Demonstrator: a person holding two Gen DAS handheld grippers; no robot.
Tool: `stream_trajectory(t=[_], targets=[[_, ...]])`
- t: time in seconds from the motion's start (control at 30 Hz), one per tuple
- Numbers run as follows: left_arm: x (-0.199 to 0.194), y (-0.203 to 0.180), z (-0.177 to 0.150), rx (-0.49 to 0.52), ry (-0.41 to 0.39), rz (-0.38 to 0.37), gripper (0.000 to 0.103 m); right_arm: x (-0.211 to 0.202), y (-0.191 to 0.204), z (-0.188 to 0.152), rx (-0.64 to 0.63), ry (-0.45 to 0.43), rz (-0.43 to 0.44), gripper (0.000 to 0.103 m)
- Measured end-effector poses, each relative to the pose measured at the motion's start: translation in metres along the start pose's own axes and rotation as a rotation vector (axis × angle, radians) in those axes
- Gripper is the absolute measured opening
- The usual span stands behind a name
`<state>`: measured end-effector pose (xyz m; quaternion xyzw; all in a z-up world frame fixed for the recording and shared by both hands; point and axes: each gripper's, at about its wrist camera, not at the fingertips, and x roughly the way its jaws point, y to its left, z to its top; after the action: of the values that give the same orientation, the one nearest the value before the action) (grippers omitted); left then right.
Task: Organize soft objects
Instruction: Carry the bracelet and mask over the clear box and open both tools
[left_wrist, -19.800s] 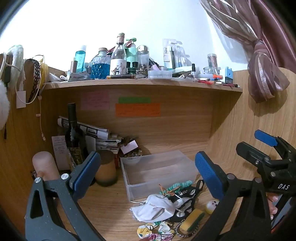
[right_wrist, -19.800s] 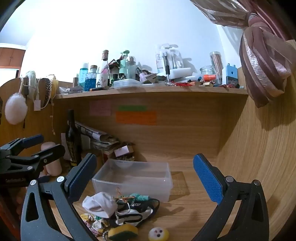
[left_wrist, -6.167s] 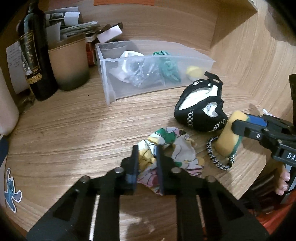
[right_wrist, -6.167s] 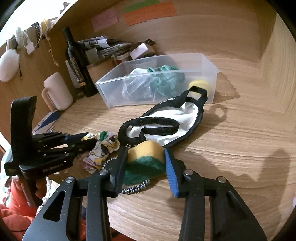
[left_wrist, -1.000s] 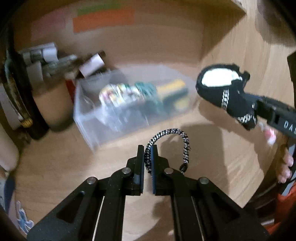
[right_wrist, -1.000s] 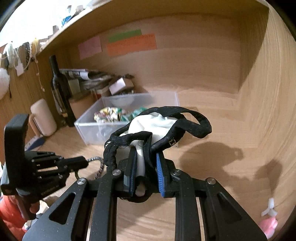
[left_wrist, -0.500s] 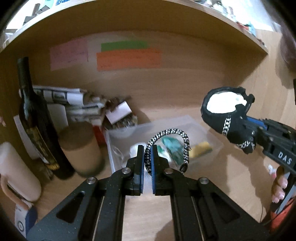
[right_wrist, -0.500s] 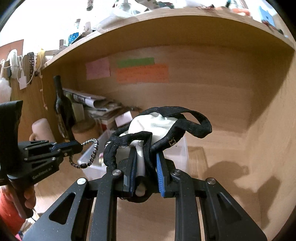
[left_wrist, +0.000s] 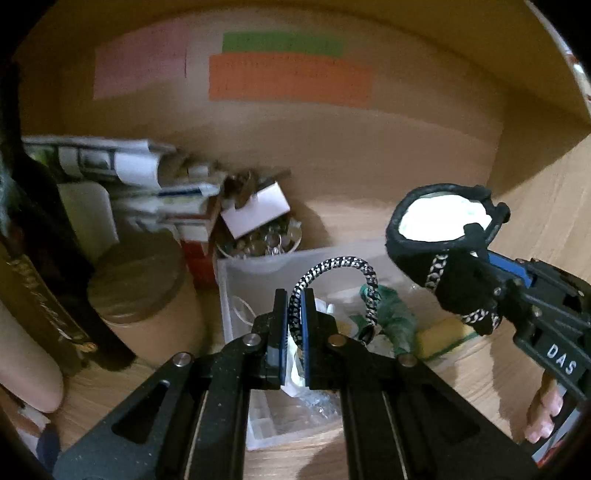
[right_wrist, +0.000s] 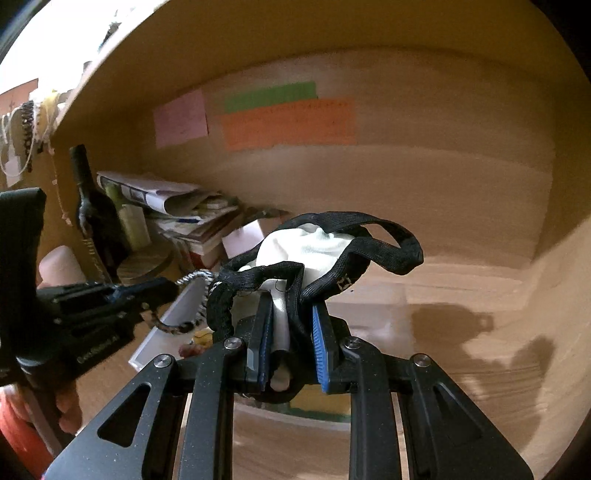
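My left gripper (left_wrist: 293, 314) is shut on a black-and-white braided band (left_wrist: 336, 269) and holds it above the clear plastic bin (left_wrist: 236, 280). The band (right_wrist: 192, 280) and the left gripper (right_wrist: 170, 288) also show in the right wrist view. My right gripper (right_wrist: 290, 328) is shut on a black-and-white face mask (right_wrist: 317, 251), held over the bin's right part (right_wrist: 373, 306). In the left wrist view the mask (left_wrist: 443, 229) hangs at the right, above the bin. The bin holds a green cloth (left_wrist: 391, 314), a yellow sponge (left_wrist: 443, 336) and white cloth (left_wrist: 295, 365).
A dark wine bottle (left_wrist: 40, 280), a brown round tin (left_wrist: 144, 295), stacked papers (left_wrist: 122, 173) and a cup of small shiny items (left_wrist: 262, 236) crowd the left and back. Coloured notes (left_wrist: 288, 77) hang on the back wall. The desk's side wall (right_wrist: 554, 295) rises at right.
Both grippers have moved forward and lower, over the bin, still holding the band and the mask. The bin now sits right under the left gripper's tips.
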<state>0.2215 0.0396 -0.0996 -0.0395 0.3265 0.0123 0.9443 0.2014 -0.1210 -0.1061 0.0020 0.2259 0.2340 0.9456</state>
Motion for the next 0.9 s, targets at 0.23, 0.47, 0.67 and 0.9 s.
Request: stream_trajectory(t=[0.23, 0.47, 0.67, 0.9], targets=[[0.027, 0.000, -0.007, 0.004, 0.062, 0.024, 0.005, 0.031, 0.003, -0.009, -0.012, 0.078, -0.017, 0.018], [0.038, 0.001, -0.012, 0.005, 0.092, 0.026, 0.008, 0.055, -0.005, -0.021, -0.012, 0.158, -0.044, 0.026], [0.032, -0.001, -0.014, 0.009, 0.082, 0.017, 0.024, 0.054, -0.007, -0.022, -0.043, 0.205, -0.048, 0.049], [0.003, -0.008, -0.015, 0.042, 0.017, 0.004, 0.057, 0.046, -0.010, -0.016, -0.047, 0.218, -0.040, 0.061]])
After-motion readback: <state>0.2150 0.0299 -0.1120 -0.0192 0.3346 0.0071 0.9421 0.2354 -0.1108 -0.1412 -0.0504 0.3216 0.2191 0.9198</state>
